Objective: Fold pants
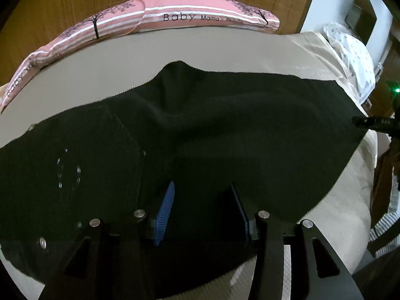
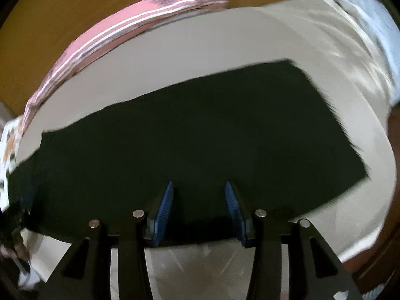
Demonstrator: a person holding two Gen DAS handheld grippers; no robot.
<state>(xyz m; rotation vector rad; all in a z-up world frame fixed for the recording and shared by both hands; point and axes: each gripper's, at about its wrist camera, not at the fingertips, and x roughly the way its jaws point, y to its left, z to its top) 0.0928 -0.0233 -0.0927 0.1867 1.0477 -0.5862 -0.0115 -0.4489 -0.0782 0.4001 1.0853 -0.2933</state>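
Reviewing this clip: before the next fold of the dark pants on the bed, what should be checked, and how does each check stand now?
1. Left tool open: ok, blue pads apart.
2. Right tool open: ok, pads apart.
3. Fabric caught between the pads: cannot tell; dark pants lie under both tools, contact hidden.
4. Pants lying flat: not ok, a raised hump shows at the far edge in the left wrist view.
5. Pants fully on the beige sheet: ok, sheet shows past the far, near and right edges in the right wrist view.
6. Pink pillow apart from the pants: ok, bare sheet between them.
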